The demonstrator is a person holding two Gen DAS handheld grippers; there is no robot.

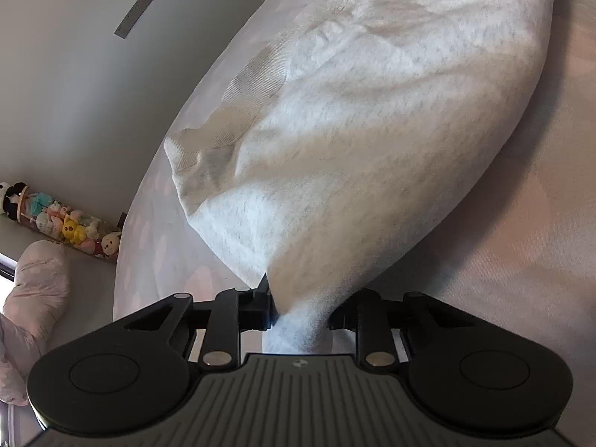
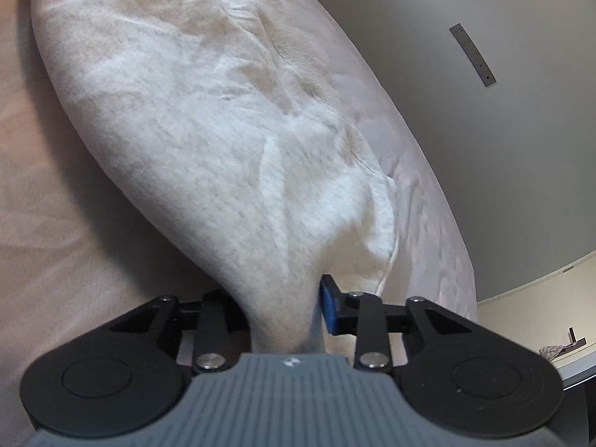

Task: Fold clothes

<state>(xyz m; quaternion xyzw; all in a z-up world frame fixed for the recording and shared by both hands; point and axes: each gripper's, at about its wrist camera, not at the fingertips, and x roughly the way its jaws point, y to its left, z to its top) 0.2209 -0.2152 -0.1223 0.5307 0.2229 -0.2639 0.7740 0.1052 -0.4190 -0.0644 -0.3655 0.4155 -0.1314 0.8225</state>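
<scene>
A light grey fleece garment (image 1: 372,130) with a ribbed hem stretches out ahead of me over a pale pink bed sheet (image 1: 521,223). My left gripper (image 1: 300,313) is shut on a bunched corner of the garment, and the cloth runs taut from its jaws. In the right wrist view the same grey garment (image 2: 205,130) fills the middle. My right gripper (image 2: 283,313) is shut on another bunched corner, its blue pad (image 2: 329,305) pressed against the cloth. The fabric hides most of each gripper's fingers.
The bed sheet (image 2: 56,205) lies under and around the garment. Beyond the bed's edge are a grey wall, a row of plush toys (image 1: 70,227), and a pink quilted bundle (image 1: 33,298) at lower left. A shelf (image 2: 566,346) shows at far right.
</scene>
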